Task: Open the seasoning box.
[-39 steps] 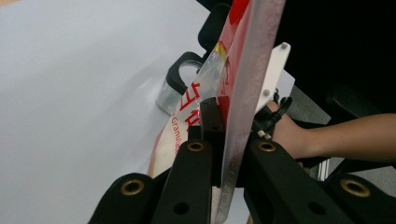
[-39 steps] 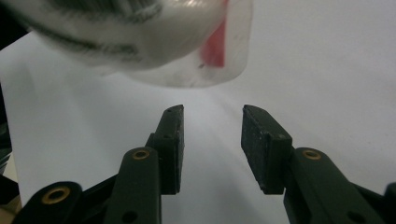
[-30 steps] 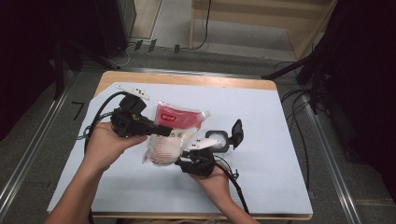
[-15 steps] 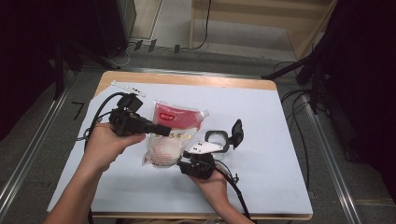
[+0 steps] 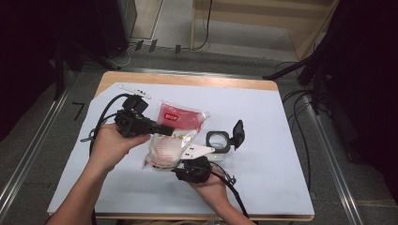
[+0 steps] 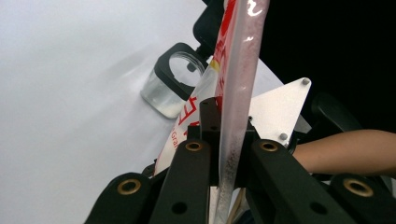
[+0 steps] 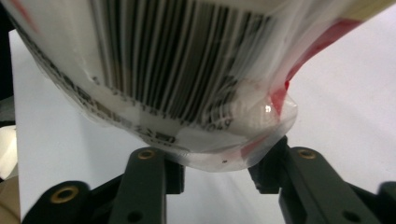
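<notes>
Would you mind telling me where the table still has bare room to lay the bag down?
Free: the table right of the clear container, and its far right corner. Crowded: the middle, around the bag, both grippers and the container; a white strip lies at the far left.

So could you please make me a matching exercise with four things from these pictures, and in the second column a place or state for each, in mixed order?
Column 1:
1. left gripper
2. right gripper
3. clear jar
4. white strip

Column 2:
a. lies flat near the table's far left corner
b. open, jaws on either side of the pouch's lower corner
c. stands on the white table with its black lid flipped open
d. shut on the edge of the pouch

Pairs: 1-d, 2-b, 3-c, 4-a
</notes>
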Demonstrator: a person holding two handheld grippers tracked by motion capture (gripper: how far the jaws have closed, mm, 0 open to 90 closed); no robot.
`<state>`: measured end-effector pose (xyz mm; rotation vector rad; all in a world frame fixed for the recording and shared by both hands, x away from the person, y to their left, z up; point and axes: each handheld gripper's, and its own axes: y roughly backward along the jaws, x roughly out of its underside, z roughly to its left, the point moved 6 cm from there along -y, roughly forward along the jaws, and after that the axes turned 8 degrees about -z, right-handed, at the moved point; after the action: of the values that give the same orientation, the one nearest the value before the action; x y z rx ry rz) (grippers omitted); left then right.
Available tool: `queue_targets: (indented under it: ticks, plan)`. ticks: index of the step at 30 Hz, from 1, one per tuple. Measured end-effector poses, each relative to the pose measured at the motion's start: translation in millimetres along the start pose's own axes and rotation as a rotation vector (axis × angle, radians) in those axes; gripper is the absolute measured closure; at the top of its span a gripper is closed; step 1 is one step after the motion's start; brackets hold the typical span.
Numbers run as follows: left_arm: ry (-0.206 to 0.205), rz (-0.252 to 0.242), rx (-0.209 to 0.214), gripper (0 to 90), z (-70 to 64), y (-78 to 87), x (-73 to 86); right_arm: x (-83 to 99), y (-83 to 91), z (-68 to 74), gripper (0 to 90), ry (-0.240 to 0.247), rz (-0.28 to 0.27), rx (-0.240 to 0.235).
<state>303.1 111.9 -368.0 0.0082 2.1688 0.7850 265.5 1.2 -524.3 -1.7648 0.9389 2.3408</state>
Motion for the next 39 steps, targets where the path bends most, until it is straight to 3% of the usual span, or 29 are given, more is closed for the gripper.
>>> queue_targets:
  ticks: [4, 10, 14, 16, 18, 19, 20, 23, 32, 39]
  plan:
    - [-0.001, 0.002, -0.037, 89.0, 3.7, -6.5, 1.1, 0.8, -0.2, -3.8, 58.3, -0.016, 0.024, -0.001]
    - [-0.035, 0.017, -0.061, 88.0, 5.8, -20.5, 2.1, 0.1, -1.8, 10.8, 55.3, 0.127, 0.032, 0.012]
    - [-0.079, 0.002, -0.06, 87.6, 5.0, -25.7, 0.8, -0.8, -3.3, 13.7, 55.1, 0.093, 0.043, 0.005]
    - [-0.133, -0.012, -0.056, 86.1, 4.6, -26.8, 0.0, -1.4, -1.5, 12.4, 55.2, 0.088, 0.047, 0.008]
    - [-0.184, -0.011, -0.046, 83.0, 4.3, -27.4, 0.1, -3.9, 0.3, 13.2, 55.4, 0.077, 0.044, -0.013]
    - [-0.184, -0.011, -0.046, 83.1, 4.3, -27.4, 0.1, -3.9, 0.3, 13.2, 55.4, 0.077, 0.044, -0.013]
    - [-0.222, -0.029, -0.046, 83.1, 5.1, -27.5, -0.4, -5.3, 0.9, 13.4, 55.5, 0.075, 0.044, -0.019]
    - [-0.253, -0.05, -0.028, 80.2, 5.5, -30.2, 0.2, -10.9, 3.6, 18.2, 55.8, 0.049, 0.043, -0.06]
    - [-0.187, -0.096, 0.037, 76.0, 7.9, -46.5, 2.0, -17.9, 9.3, 27.8, 59.8, 0.053, 0.015, -0.087]
    - [-0.191, -0.06, 0.046, 78.1, 6.8, -51.2, 3.1, -14.2, 9.6, 25.4, 60.7, 0.056, 0.03, -0.077]
